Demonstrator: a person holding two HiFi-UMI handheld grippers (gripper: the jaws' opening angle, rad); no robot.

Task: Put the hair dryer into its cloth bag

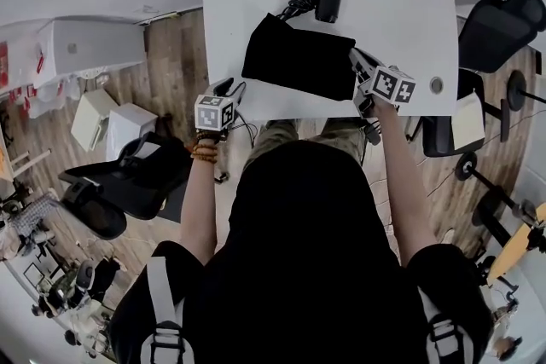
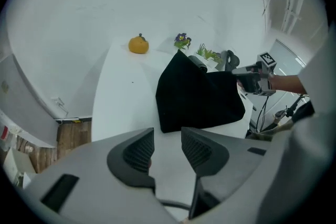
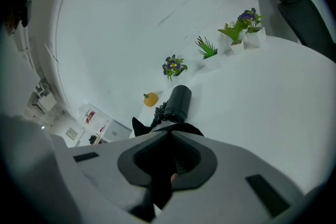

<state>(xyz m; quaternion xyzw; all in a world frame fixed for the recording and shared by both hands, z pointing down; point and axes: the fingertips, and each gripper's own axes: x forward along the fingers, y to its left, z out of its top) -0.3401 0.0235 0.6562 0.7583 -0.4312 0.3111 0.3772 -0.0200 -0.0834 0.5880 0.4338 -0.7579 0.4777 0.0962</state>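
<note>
Pinching the near right corner of the black cloth bag (image 1: 299, 60), at its four o'clock, the right gripper (image 3: 169, 134) has its jaws closed tight on the fabric. At the bag's eight o'clock, the left gripper (image 2: 168, 136) hovers over the near edge of the white counter (image 1: 409, 21), jaws partly apart and empty. The hair dryer (image 1: 328, 2) lies just beyond the bag, at twelve o'clock, not yet inside. The left gripper probably needs to catch the opposite lip and spread the mouth wide first.
</note>
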